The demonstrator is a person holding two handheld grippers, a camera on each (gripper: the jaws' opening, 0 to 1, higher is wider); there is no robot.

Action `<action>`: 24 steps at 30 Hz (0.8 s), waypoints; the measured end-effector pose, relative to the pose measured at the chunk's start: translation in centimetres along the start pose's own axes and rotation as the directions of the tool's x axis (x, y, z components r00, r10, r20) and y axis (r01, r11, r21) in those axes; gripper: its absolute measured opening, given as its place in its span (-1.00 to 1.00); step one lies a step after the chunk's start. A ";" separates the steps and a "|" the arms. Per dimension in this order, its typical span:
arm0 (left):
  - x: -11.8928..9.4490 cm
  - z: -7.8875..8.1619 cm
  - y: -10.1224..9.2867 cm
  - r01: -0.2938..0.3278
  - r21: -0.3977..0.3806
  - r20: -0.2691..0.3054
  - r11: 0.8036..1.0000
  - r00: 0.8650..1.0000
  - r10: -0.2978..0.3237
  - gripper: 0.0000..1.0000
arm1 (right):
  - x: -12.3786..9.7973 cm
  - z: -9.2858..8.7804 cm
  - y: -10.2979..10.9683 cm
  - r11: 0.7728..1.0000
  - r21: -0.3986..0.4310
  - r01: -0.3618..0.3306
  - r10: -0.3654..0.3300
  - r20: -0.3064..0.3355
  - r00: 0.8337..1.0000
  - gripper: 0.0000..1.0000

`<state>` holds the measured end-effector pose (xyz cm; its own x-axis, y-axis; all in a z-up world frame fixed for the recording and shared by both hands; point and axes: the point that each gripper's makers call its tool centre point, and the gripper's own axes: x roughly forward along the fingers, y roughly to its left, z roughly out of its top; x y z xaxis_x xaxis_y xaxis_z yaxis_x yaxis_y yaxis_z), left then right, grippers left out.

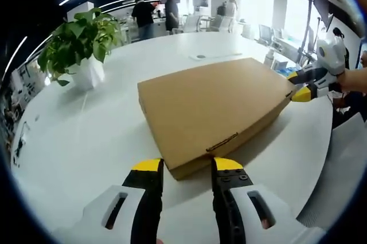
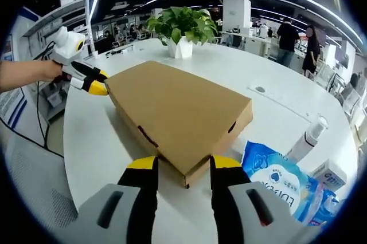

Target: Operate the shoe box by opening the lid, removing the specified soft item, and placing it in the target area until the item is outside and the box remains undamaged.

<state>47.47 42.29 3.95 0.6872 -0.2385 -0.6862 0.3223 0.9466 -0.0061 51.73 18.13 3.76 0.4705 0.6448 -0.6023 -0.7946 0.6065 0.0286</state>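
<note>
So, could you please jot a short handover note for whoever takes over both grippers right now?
Left gripper: open, empty, jaws on either side of one corner of the shoe box.
Right gripper: open, empty, jaws on either side of the opposite corner.
The box lies flat on the white table, lid closed.
Done: both grippers lined up at the box.
Left: open the lid, take out the soft item, set it in the target area.
Nearby: potted plant, blue wipes pack, pump bottle.
</note>
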 end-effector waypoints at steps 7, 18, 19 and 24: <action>0.8 0.7 0.3 0.003 0.000 -0.001 1.000 1.000 -0.003 -0.37 | 0.5 0.4 -0.9 1.000 -0.005 0.003 -0.003 -0.004 1.000 -0.34; 1.8 1.7 0.2 0.008 -0.002 0.004 1.000 1.000 -0.008 -0.37 | 0.6 0.5 -2.2 1.000 -0.005 0.018 -0.018 -0.013 1.000 -0.33; 1.8 1.7 0.1 0.008 -0.001 0.003 1.000 1.000 -0.008 -0.37 | 0.6 0.5 -2.3 1.000 -0.004 0.018 -0.018 -0.012 1.000 -0.33; 1.7 1.7 -0.2 -0.005 0.010 -0.007 1.000 1.000 0.005 -0.35 | 0.2 0.6 -2.3 0.999 -0.027 0.021 -0.021 0.000 1.000 -0.34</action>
<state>49.74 41.32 4.02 0.6844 -0.2323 -0.6911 0.3253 0.9456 0.0043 53.95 17.15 4.07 0.4869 0.6320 -0.6029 -0.7945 0.6072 -0.0052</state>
